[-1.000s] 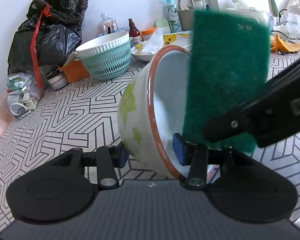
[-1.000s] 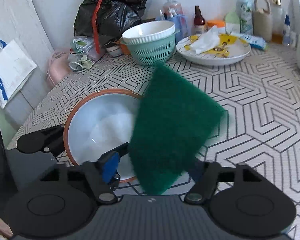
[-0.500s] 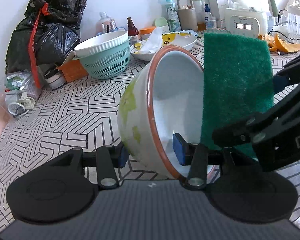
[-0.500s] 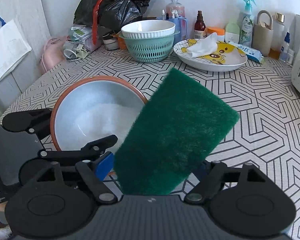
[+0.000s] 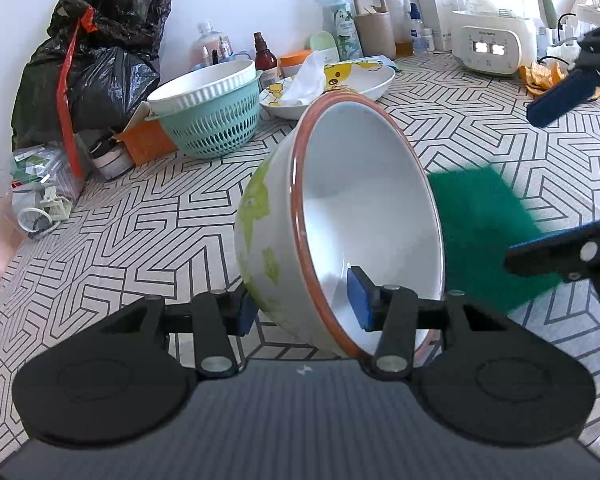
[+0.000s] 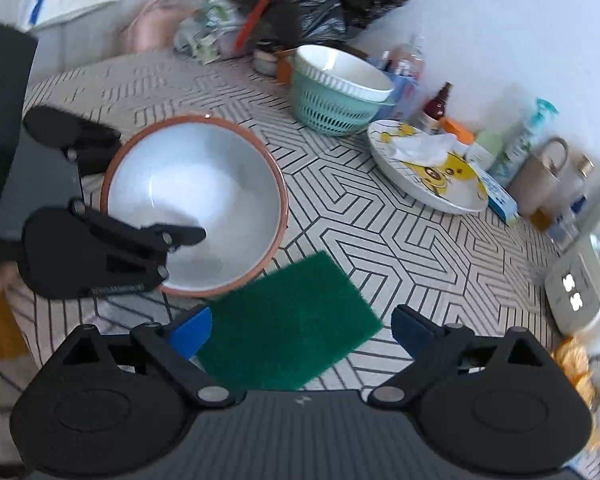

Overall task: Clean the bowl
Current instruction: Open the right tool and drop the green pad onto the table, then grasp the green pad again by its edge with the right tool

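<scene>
The left claw (image 5: 302, 306) is clamped on the wall of the bowl (image 5: 352, 216), one blue pad inside near the rim, the other against the green-patterned outside. The bowl is tilted on its side above the patterned bench (image 5: 140, 232), its orange-rimmed white mouth facing toward 3 o'clock in the left wrist view.

The right claw (image 6: 302, 330) stands wide apart and grips nothing. Between its fingers, seen from the right wrist, the green scouring pad (image 6: 288, 324) lies flat on the bench, just beside the bowl (image 6: 196, 200) at about 5 o'clock from it; whether they touch I cannot tell.

Farther off, toward 12 o'clock from the bowl in the left wrist view, sit a teal colander (image 5: 212, 124) holding a white dish and a plate (image 5: 332, 84) with a yellow cartoon print and crumpled tissue. A black rubbish bag (image 5: 96, 48) stands at 10 o'clock.
</scene>
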A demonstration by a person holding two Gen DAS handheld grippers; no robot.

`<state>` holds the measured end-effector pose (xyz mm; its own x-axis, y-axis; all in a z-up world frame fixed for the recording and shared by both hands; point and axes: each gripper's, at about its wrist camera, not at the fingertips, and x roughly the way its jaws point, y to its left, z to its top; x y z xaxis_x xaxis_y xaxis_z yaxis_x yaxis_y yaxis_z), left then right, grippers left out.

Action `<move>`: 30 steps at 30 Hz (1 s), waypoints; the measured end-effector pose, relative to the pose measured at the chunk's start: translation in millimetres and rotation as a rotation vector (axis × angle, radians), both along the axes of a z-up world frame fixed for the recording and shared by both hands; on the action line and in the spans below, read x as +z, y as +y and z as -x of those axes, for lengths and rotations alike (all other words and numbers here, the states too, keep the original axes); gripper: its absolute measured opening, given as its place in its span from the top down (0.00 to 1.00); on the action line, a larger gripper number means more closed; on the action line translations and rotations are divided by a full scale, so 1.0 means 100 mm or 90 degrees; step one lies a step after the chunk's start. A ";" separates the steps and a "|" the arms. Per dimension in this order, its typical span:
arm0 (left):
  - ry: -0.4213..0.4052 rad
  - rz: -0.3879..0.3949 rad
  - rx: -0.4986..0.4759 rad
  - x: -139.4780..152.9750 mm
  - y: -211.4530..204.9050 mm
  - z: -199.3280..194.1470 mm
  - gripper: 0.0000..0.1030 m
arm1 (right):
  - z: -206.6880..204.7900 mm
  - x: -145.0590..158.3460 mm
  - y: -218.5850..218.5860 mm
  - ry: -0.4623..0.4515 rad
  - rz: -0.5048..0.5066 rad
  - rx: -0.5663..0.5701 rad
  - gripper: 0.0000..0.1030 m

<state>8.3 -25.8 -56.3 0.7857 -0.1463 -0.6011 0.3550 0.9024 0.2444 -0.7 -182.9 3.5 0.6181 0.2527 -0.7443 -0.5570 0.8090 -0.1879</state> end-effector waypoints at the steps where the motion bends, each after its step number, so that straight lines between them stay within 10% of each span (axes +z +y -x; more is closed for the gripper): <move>1: 0.000 -0.001 -0.001 0.00 0.00 0.00 0.55 | -0.01 -0.01 -0.02 0.002 0.000 0.004 0.05; 14: 0.002 0.003 -0.013 0.00 0.03 -0.02 0.55 | -0.27 -0.01 -0.16 0.069 -0.027 0.103 0.08; 30: -0.006 0.012 -0.027 -0.02 0.08 0.00 0.53 | -0.48 -0.34 -0.19 0.157 -0.110 0.004 0.21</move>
<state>8.8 -18.1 -58.1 0.7844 -0.1901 -0.5904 0.3901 0.8913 0.2312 47.6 -201.8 -30.1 0.4225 0.3916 -0.8174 -0.5736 0.8138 0.0934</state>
